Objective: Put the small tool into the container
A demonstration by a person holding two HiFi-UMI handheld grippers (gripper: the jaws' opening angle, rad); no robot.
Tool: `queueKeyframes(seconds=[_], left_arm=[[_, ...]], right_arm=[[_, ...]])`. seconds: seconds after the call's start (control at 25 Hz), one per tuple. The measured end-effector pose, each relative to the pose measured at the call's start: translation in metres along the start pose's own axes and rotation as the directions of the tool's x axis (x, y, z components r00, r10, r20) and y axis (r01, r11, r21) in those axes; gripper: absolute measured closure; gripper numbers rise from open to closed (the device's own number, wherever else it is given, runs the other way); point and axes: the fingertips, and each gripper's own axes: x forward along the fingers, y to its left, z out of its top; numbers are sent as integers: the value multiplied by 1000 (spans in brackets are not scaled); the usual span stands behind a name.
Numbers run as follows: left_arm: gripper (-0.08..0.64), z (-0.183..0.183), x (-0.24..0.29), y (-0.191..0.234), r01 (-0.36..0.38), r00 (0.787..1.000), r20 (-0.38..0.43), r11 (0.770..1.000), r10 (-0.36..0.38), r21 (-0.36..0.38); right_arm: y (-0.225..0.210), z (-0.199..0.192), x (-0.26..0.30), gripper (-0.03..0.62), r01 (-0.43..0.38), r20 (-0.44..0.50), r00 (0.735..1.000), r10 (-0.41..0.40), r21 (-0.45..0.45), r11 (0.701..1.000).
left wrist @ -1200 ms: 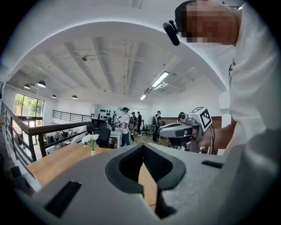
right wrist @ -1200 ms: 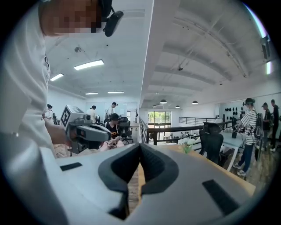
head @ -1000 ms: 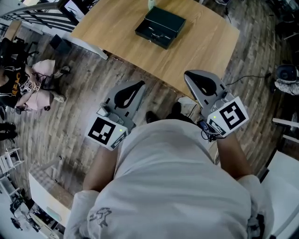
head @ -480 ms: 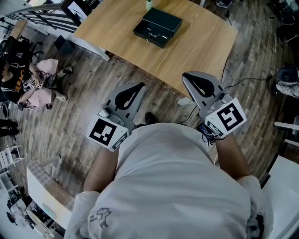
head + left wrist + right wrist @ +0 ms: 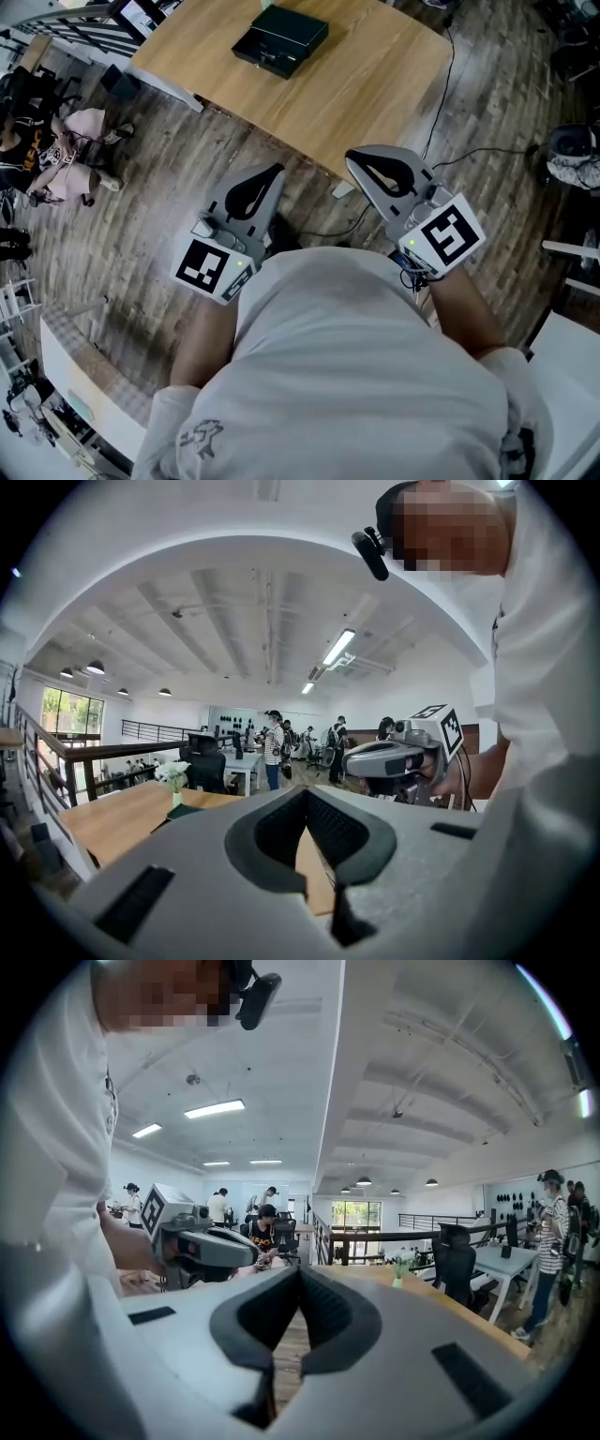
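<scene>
Both tools were held level in front of the person's body, over the grey-brown plank floor (image 5: 141,216) and short of the light wooden tabletop (image 5: 375,75). The left tool (image 5: 270,178) had its jaws pressed together with nothing between them, and the right tool (image 5: 367,167) was likewise closed and empty (each tool's own view showed the dark pads meeting along one seam).

The container, a dark rectangular lidded case (image 5: 279,39), lay on the far part of the tabletop, well apart from both tools. The small tool itself could not be picked out in any view, so its place remained unknown.

The main risk was probably arriving with the jaws together: pads that had not been parted would likely nudge a small, light item across the smooth wood instead of taking it. The case also looked closed, so the lid would need lifting first. A one-sided pull might slide the whole case rather than open it, and the other tool would probably have to steady it.

A thin black cable (image 5: 434,111) trailed over the floor beside the tabletop's right edge. A foot could catch it on the way in and jolt both hands. The near edge of the tabletop was another likely bump point for tools carried this low.
</scene>
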Motion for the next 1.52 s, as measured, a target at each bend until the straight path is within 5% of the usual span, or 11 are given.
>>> queueKeyframes(seconds=[0.52, 1.52], left_arm=[[555, -20, -11, -98, -61, 998, -19, 998, 60, -25], [555, -24, -35, -117, -69, 998, -2, 997, 69, -33]], right_arm=[[26, -32, -95, 586, -42, -20, 999, 42, 11, 999], [58, -31, -126, 586, 6, 30, 1000, -6, 6, 1000]])
